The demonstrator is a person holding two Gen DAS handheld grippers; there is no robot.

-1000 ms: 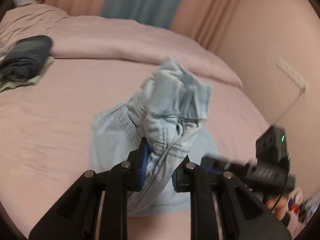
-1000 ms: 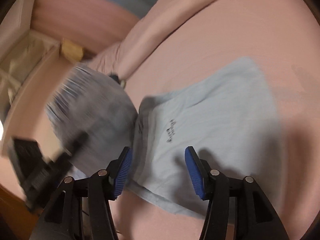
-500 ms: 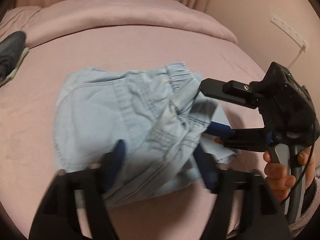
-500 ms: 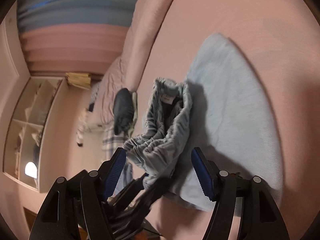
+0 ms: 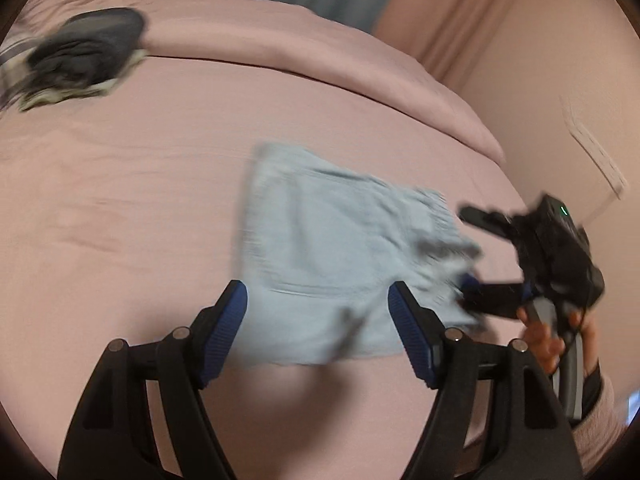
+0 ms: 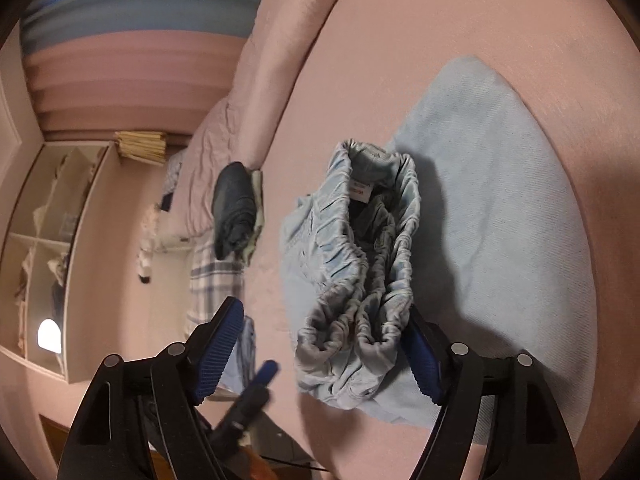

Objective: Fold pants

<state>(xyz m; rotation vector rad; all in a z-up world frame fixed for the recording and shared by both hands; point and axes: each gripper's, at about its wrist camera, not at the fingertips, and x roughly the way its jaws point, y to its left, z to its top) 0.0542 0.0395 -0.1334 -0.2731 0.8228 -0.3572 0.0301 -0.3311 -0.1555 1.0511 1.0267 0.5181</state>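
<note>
The light blue pants (image 5: 344, 264) lie on the pink bed (image 5: 120, 200), folded into a rough rectangle just ahead of both my tongs. My left tongs (image 5: 318, 320) stand wide and hold nothing; the near edge of the pants shows in the gap between the blue pads (image 5: 224, 328), but the pads do not press on it. My right tongs (image 6: 320, 356) are opening at this moment. The gathered elastic waistband (image 6: 372, 240) sits between their jaws, and its right side lies against the right pad (image 6: 420, 356), while the left pad stands clear of the cloth.

My worry is mostly on this right side. The waistband stands up in a loose, puffy heap on top of the flat layer, so in my judgement the fold is not yet settled. If I pull the right tongs back while the cloth lies against that pad, the ribbed rubber could drag the waistband along and open the fold again. The heap could also tip over toward the left tongs by its own spring, because elastic likes to push back.

The second risk is a collision: in the left view my right tongs (image 5: 480, 264) sit close beside the left ones, at the right end of the pants. The dark folded clothes (image 5: 80, 52) far ahead to the left are well apart and seem safe.
</note>
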